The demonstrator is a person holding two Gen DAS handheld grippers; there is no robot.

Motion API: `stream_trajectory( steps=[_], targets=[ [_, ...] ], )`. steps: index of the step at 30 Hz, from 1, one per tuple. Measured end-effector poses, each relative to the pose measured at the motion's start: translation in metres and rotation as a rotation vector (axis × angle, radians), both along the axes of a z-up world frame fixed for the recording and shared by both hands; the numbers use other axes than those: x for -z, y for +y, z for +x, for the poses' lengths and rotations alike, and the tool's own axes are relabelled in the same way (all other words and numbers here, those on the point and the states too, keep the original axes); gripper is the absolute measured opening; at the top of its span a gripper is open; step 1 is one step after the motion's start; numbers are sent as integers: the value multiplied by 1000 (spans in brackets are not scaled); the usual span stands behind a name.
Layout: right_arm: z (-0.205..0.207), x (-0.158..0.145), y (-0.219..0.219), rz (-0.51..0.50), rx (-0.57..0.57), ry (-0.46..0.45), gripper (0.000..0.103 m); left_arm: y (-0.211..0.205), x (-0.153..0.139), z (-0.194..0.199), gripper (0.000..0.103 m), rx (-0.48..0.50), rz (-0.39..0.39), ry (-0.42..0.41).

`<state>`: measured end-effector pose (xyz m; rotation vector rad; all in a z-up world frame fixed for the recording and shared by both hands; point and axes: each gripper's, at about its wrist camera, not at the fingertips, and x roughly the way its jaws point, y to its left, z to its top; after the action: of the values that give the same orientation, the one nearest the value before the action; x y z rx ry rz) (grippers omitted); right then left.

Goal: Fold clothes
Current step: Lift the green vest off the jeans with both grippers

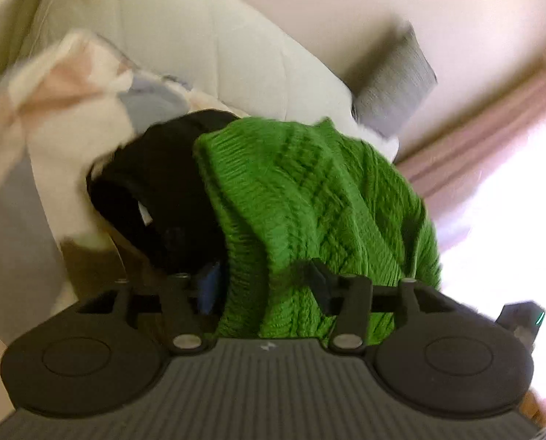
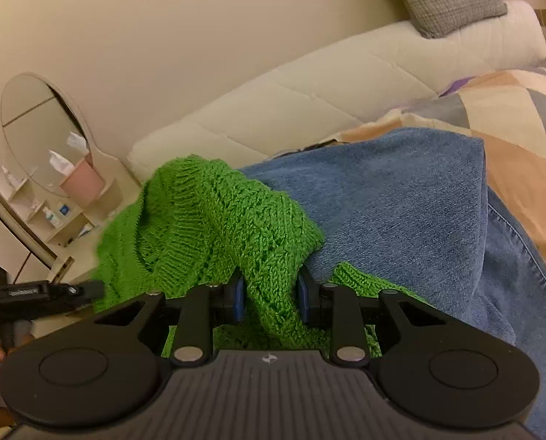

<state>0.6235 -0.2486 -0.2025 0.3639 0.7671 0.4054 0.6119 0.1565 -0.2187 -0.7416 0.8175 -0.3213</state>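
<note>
Both grippers clamp the green knit sweater [image 2: 214, 227]: left gripper [image 1: 265, 286] beside a black garment [image 1: 155, 190], right gripper [image 2: 269, 299] over folded jeans [image 2: 401, 201], against the cream headboard [image 2: 309, 84].

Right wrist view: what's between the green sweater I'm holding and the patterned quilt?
In the right wrist view, a blue denim garment lies between the green sweater, clamped in the right gripper, and the patterned quilt.
</note>
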Motion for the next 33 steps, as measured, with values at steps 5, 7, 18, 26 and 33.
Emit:
stream_trajectory(
  steps=[5,7,18,26,33],
  targets=[
    [-13,-1,12,-39,28,-20,27,-23,-23,5,15,22,150,-67],
    [-18,-1,17,-54,39,-27,18,-29,-34,-6,11,50,215,-114],
    [-218,-83,22,-56,337,-294,15,-78,-127,-111,9,255,311,-419],
    [-436,-148,10,-66,594,-463,15,-119,-206,-241,9,436,167,-731],
    [-631,-198,25,-76,767,-522,15,-162,-243,-372,9,596,69,-789]
  ],
)
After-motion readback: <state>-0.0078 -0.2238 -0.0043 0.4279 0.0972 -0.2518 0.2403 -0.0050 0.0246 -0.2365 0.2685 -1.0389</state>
